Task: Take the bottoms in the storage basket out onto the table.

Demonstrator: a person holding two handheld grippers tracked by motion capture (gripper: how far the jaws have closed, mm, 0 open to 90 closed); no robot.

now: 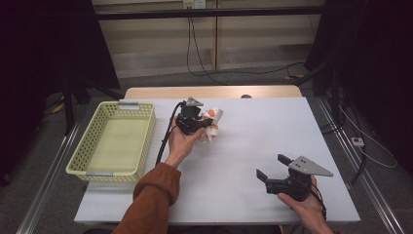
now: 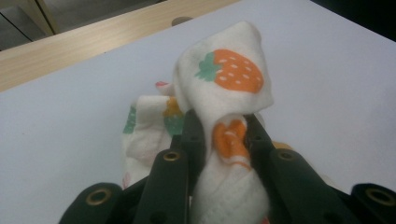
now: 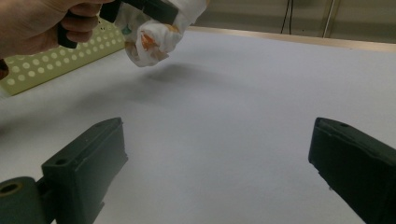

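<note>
Near the middle of the white tabletop (image 1: pixel 253 131), the left gripper (image 1: pixel 207 127) has its fingers (image 2: pixel 194 135) clamped on a bunched-up white cloth with strawberry prints (image 2: pixel 224 88). From the right gripper view the cloth (image 3: pixel 152 39) hangs a bit above the surface, shadow underneath, so it looks lifted rather than resting. The yellow basket (image 1: pixel 113 141) sits just to the left of that hand, and my guess is that's where the cloth is headed.

Stuff that could go sideways, imo:

- The grip is on a narrow fold, with most of the fabric ballooning above and drooping beside the fingers. A quick swing could let it slide out, since soft cloth compresses and creeps.
- The loose part hanging down could snag the basket rim on the way over and get tugged free, or drag the light basket along with it.
- Let go too early and it lands draped over the wall instead of inside.

The right gripper (image 1: pixel 268 168) sits well apart, near the front right edge, fingers (image 3: pixel 86 163) spread wide and holding nothing, so it's no backup if the cloth drops.
</note>
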